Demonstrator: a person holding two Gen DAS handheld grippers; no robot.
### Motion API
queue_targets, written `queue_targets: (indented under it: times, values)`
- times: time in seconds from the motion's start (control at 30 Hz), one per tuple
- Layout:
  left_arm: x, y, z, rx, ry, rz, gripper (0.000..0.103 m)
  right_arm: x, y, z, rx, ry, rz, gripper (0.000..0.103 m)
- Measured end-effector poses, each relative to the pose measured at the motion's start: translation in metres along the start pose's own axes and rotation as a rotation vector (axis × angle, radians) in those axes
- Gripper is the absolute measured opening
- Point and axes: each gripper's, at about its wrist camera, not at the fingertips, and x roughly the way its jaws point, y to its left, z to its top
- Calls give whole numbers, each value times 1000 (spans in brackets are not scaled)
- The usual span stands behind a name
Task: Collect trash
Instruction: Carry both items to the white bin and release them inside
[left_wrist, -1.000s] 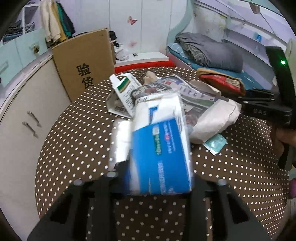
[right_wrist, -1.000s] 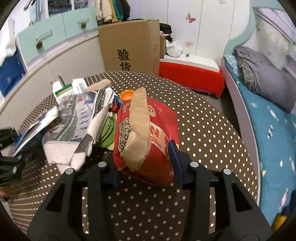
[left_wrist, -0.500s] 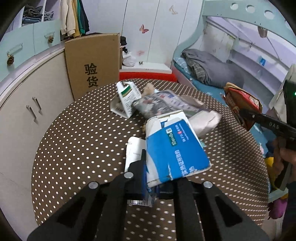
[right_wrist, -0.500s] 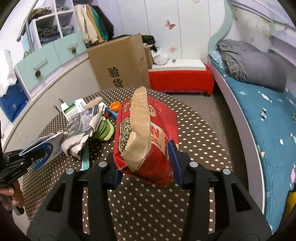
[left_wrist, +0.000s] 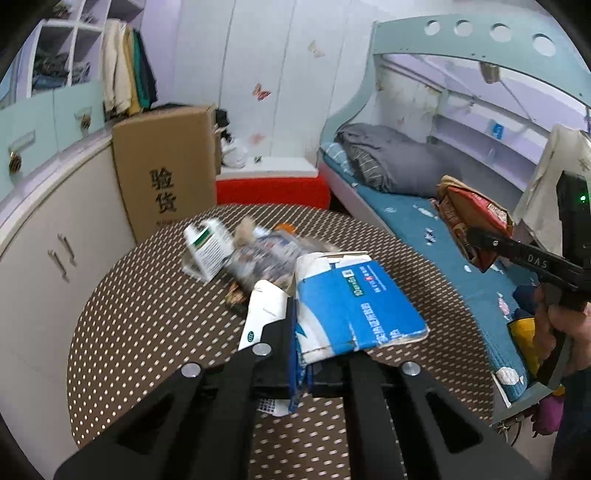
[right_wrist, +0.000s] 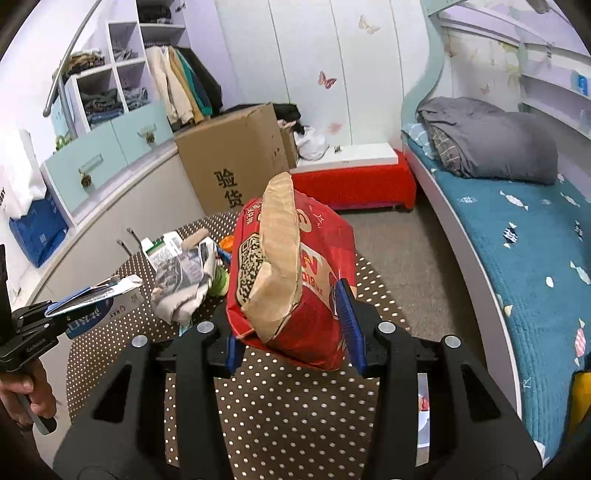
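My left gripper (left_wrist: 317, 332) is shut on a flattened blue and white carton (left_wrist: 354, 299) and holds it in the air above the round dotted table (left_wrist: 147, 325). My right gripper (right_wrist: 295, 328) is shut on a red snack bag (right_wrist: 295, 273) with a brown paper piece in front of it, lifted well above the table (right_wrist: 280, 402). The red bag also shows in the left wrist view (left_wrist: 472, 218). The blue carton also shows in the right wrist view (right_wrist: 92, 299). More trash lies on the table: a green and white box (left_wrist: 208, 247), crumpled newspaper (left_wrist: 266, 254) and an orange lid (right_wrist: 226, 243).
A large cardboard box (left_wrist: 166, 177) stands behind the table by a white cabinet (left_wrist: 51, 236). A red bench (right_wrist: 354, 181) and a bed with a blue sheet (right_wrist: 524, 236) lie to the right. A yellow object (left_wrist: 524, 343) sits low beside the bed.
Both grippers have risen and pulled back from the table with their loads. The left jaws have closed further and flattened the blue carton. The trash pile now looks smaller and lower.
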Motion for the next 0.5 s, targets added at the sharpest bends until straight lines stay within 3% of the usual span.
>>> queue_targets:
  times: [0.23,0.5]
  values:
    - [-3,-45,22,31,-37,-87,3,-35,-23,4,31,-56,-18,43]
    - [13,-110,47,59,-53,-211,3,-79,-73,4,121,-120,-96,43]
